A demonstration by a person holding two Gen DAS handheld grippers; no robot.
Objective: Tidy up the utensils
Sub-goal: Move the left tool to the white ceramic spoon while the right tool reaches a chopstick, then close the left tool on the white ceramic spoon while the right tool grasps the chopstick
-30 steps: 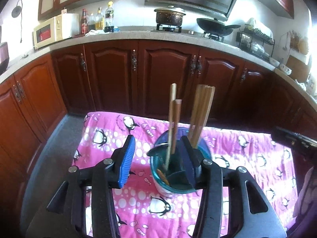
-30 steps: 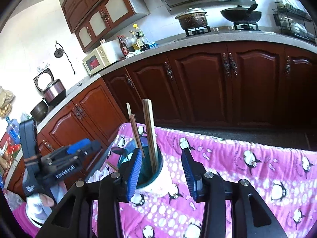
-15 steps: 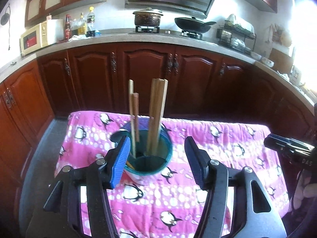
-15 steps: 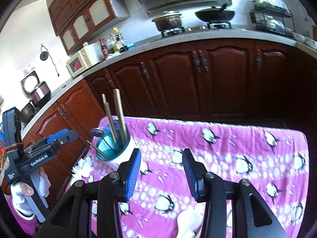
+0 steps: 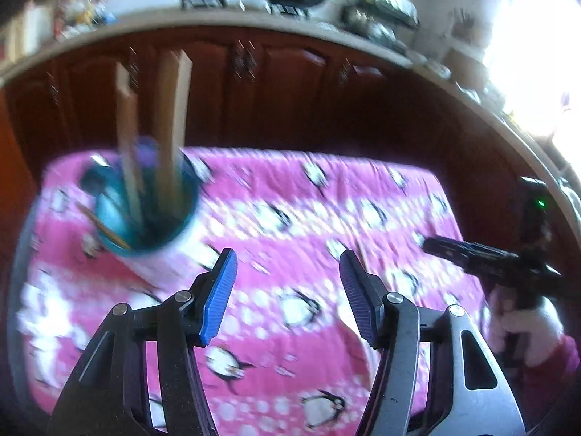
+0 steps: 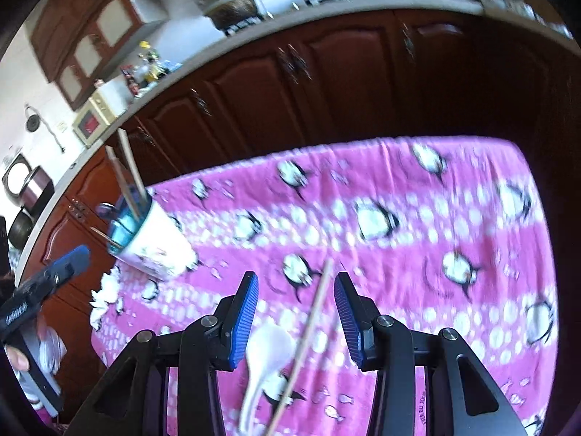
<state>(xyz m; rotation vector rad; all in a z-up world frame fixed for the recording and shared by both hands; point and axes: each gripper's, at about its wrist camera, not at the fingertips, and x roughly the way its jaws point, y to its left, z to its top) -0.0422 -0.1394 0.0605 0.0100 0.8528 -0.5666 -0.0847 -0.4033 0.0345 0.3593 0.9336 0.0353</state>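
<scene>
On pink penguin cloth (image 6: 417, 181) over bench: hovering right gripper (image 6: 296, 287), jaws apart, around chopstick (image 6: 312, 312) beside white spoon (image 6: 267, 348); left gripper (image 5: 287, 265) jaws apart, empty; cup (image 6: 152, 243) of chopsticks sitting far left.

On the cloth (image 6: 381, 181), the cup (image 6: 152, 243) of chopsticks (image 6: 132, 174) stands far left; spoon (image 6: 268, 348) and, seemingly, one chopstick (image 6: 308, 334) lie nearer.

A pink penguin-print cloth (image 6: 417, 196) bears a utensil cup (image 6: 152, 247), white spoon (image 6: 268, 345) and single chopstick (image 6: 308, 330).
</scene>
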